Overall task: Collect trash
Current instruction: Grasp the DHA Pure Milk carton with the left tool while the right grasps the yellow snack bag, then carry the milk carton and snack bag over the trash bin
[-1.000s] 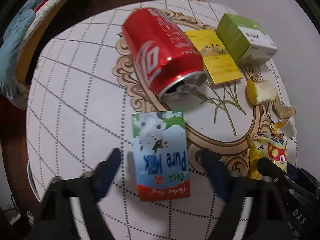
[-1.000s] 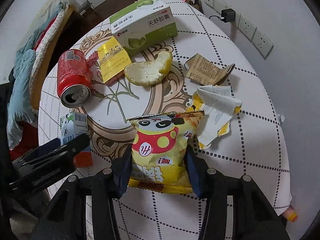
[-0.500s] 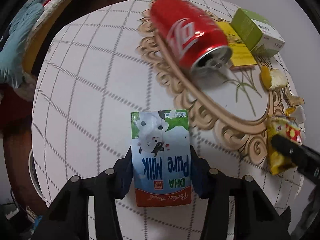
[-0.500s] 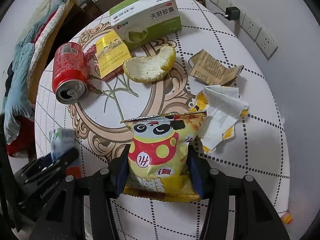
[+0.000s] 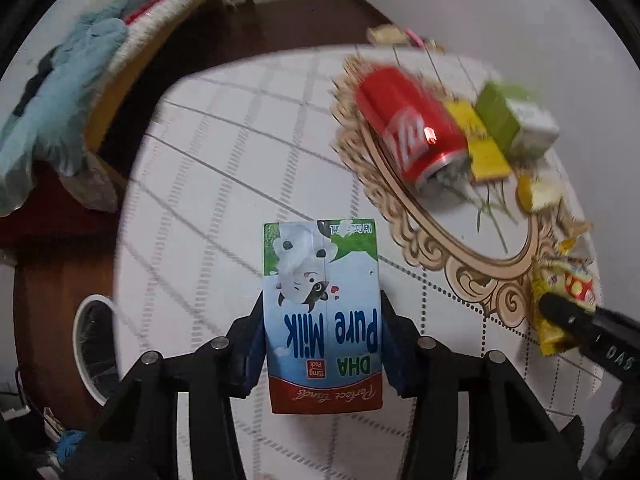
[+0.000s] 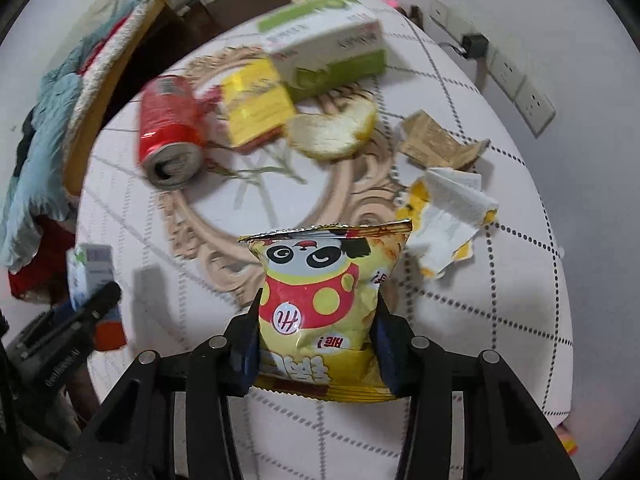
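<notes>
My left gripper (image 5: 321, 344) is shut on a blue and white milk carton (image 5: 321, 308) and holds it above the table's left part. My right gripper (image 6: 316, 344) is shut on a yellow panda snack bag (image 6: 320, 308), lifted over the table's near side. On the round table (image 6: 500, 320) lie a red soda can (image 6: 168, 136), a yellow packet (image 6: 256, 104), a green and white box (image 6: 328, 40), a fruit peel (image 6: 332, 132) and torn paper scraps (image 6: 448, 208). The can also shows in the left wrist view (image 5: 412, 128).
A white waste bin (image 5: 94, 344) stands on the floor left of the table. A chair with blue and red cloth (image 5: 72, 92) stands at the far left. A wall with sockets (image 6: 516, 80) runs close on the right.
Both grippers have risen with their loads. The left gripper shut on the milk carton, lifted it and swung left, so the bin has come into view. The right holds the snack bag higher.
</notes>
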Action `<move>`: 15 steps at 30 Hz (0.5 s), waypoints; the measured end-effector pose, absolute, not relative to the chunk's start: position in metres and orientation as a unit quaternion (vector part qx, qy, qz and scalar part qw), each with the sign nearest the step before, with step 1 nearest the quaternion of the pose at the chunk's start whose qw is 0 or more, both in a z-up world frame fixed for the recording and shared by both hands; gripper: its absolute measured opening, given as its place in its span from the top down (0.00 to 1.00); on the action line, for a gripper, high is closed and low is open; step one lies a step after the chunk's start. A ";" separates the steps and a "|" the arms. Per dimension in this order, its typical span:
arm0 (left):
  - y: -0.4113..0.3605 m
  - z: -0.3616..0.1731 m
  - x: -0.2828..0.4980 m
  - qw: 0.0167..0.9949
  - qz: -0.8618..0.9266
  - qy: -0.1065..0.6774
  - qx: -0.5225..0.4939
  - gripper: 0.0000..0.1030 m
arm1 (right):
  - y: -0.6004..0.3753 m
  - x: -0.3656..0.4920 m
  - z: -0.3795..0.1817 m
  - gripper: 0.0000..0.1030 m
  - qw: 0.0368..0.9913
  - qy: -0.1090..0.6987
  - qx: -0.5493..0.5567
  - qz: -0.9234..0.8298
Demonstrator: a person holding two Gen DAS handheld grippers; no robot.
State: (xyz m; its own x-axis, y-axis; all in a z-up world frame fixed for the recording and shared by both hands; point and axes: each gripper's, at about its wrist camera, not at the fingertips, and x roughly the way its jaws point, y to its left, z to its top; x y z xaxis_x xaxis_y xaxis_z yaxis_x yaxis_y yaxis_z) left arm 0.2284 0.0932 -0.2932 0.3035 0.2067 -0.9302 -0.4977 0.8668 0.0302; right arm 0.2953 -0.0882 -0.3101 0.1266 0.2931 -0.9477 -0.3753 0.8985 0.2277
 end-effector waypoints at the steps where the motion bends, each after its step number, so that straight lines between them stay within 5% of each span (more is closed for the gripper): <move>1: 0.097 -0.283 0.218 0.800 0.229 0.539 -0.128 0.56 | -0.085 0.290 -0.305 0.53 0.752 0.617 -0.035 0.230; 15: 0.222 -0.201 0.041 0.799 0.348 0.462 -0.163 0.56 | 0.080 0.156 -0.217 0.53 0.724 0.548 -0.060 0.414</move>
State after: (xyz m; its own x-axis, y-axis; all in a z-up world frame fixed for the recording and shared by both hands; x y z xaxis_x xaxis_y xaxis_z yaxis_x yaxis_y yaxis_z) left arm 0.0415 0.2223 -0.2009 0.3314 0.4063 -0.8516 -0.7071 0.7045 0.0610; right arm 0.1564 0.0800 -0.2165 0.0566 0.5336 -0.8438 -0.6646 0.6509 0.3670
